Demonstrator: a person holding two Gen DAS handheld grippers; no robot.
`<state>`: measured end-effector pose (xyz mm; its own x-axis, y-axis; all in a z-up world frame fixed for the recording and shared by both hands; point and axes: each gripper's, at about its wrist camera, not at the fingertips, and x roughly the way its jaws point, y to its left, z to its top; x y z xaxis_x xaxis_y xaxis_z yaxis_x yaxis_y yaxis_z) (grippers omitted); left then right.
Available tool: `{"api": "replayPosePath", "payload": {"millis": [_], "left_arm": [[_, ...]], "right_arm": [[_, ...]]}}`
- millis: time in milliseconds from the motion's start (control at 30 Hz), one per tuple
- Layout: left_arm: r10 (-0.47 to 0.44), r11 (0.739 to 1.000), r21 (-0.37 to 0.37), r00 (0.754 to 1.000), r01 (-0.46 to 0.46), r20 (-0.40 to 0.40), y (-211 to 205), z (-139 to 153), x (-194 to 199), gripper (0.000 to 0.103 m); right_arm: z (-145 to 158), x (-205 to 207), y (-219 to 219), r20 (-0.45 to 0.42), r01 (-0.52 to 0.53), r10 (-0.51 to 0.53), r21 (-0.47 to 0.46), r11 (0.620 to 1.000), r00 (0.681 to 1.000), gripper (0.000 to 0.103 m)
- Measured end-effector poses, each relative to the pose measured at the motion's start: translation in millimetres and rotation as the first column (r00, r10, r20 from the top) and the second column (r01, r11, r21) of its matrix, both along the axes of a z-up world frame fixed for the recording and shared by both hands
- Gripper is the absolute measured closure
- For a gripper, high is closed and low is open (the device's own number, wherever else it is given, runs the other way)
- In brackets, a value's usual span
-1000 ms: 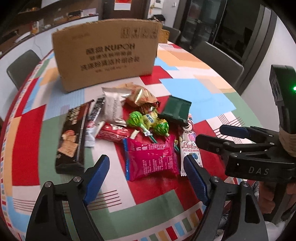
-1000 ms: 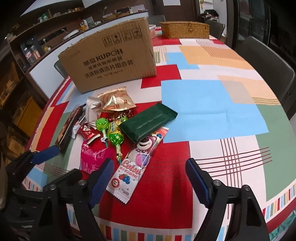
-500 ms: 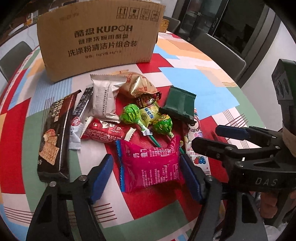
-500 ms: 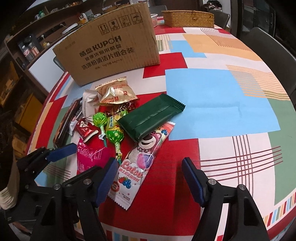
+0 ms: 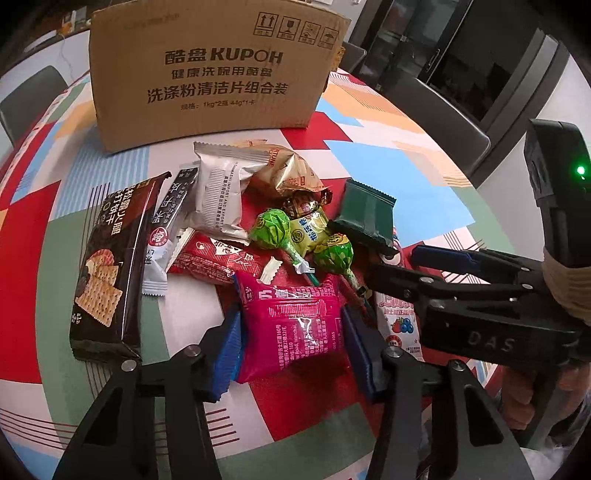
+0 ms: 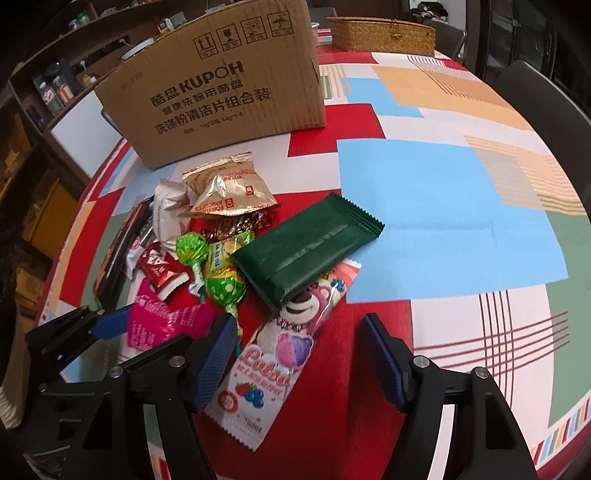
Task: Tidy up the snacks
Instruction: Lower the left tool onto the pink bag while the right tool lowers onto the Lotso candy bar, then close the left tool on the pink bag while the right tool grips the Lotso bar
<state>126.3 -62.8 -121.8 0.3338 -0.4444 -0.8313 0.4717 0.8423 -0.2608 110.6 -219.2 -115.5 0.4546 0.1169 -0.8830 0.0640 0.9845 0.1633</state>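
A pile of snacks lies on a patchwork tablecloth in front of a cardboard box (image 5: pixel 207 70). My left gripper (image 5: pixel 291 339) is open, its blue pads on either side of a pink packet (image 5: pixel 295 325), which also shows in the right wrist view (image 6: pixel 162 321). My right gripper (image 6: pixel 299 362) is open around the near end of a pink Lotso candy pack (image 6: pixel 280 350). A dark green packet (image 6: pixel 306 243) lies over that pack's far end. Green lollipops (image 5: pixel 284 229), a red packet (image 5: pixel 214 258), a silver packet (image 5: pixel 218 195), a gold biscuit bag (image 6: pixel 229 188) and a black cracker pack (image 5: pixel 110 258) lie around.
The cardboard box (image 6: pixel 221 92) stands behind the pile. A wicker basket (image 6: pixel 380 33) sits at the table's far end. Dark chairs (image 5: pixel 436 103) ring the table. The tablecloth (image 6: pixel 461 206) stretches to the right of the pile.
Both grippers have moved forward and down to the pile. The left pads now flank the pink packet, and the right pads flank the Lotso pack.
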Motion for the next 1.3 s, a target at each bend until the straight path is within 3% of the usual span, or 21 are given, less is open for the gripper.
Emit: {"api": "replayPosePath", "payload": {"millis": [533, 600, 700, 1000, 1300], "left_arm": [[0.014, 1.000, 0.014, 1.000, -0.014, 0.000, -5, -1, 3, 0.054], [0.020, 1.000, 0.012, 1.000, -0.020, -0.003, -4, -1, 1, 0.056], [0.029, 1.000, 0.009, 1.000, -0.029, -0.004, -2, 1, -4, 0.056], [0.028, 0.999, 0.016, 0.998, -0.029, 0.063, -3, 18, -24, 0.057], [0.062, 0.998, 0.011, 0.987, -0.065, 0.149, 1, 43, -35, 0.057]], "right_arm": [[-4, 10, 16, 0.014, -0.021, 0.024, -0.162, 0.986, 1.000, 0.044], [-2, 7, 16, 0.022, -0.025, 0.029, -0.158, 0.987, 0.999, 0.066], [-1, 3, 13, 0.021, -0.026, 0.030, -0.140, 0.990, 0.999, 0.072], [6, -17, -2, 0.010, -0.009, 0.009, -0.011, 1.000, 1.000, 0.074], [35, -42, 1, 0.101, -0.017, 0.019, -0.016, 1.000, 0.995, 0.074]]}}
